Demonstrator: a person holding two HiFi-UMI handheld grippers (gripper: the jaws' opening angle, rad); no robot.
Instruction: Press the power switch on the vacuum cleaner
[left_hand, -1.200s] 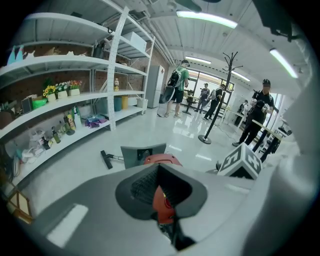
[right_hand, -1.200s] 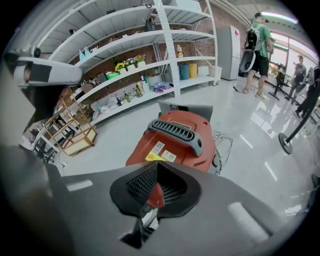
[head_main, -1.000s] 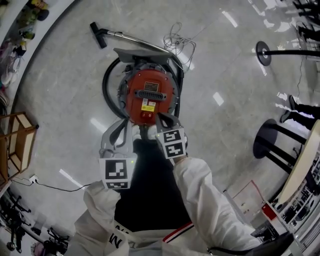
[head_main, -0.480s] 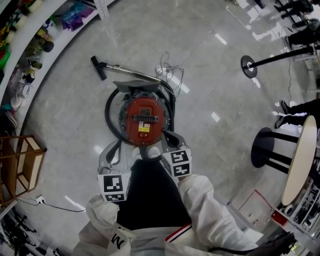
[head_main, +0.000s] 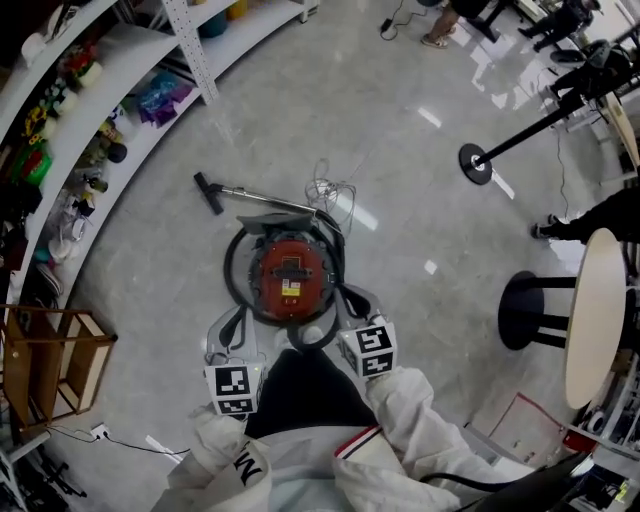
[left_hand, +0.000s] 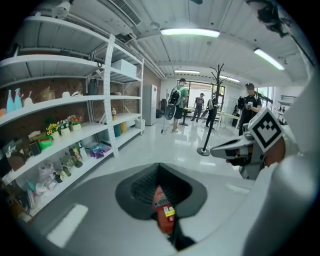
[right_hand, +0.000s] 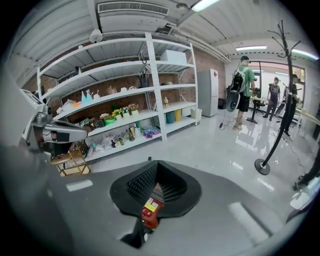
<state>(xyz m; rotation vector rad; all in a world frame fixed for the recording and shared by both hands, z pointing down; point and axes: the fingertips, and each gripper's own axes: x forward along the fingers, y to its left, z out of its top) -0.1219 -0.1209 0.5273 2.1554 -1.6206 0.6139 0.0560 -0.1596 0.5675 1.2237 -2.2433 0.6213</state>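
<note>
A round red vacuum cleaner (head_main: 291, 280) with a black hose looped around it stands on the pale floor in the head view, just ahead of the person's feet. Its red top with a yellow label shows through the recess between the jaws in the left gripper view (left_hand: 162, 212) and the right gripper view (right_hand: 150, 207). The power switch (right_hand: 146, 213) sits at the near edge of that top. My left gripper (head_main: 232, 325) and right gripper (head_main: 347, 300) hover above the vacuum's near side, apart from it. Both stand shut with nothing held.
The vacuum's metal wand and floor nozzle (head_main: 208, 190) lie beyond it, beside a tangle of white cord (head_main: 335, 190). Stocked shelves (head_main: 90, 120) curve along the left, with a wooden crate (head_main: 55, 355) below. A round table (head_main: 600, 310) and a stand base (head_main: 475, 162) are at right. People (left_hand: 175, 102) stand far off.
The view has risen away from the vacuum, which now looks smaller. The right gripper, earlier right at the switch, has drawn back and up; the left has lifted with it.
</note>
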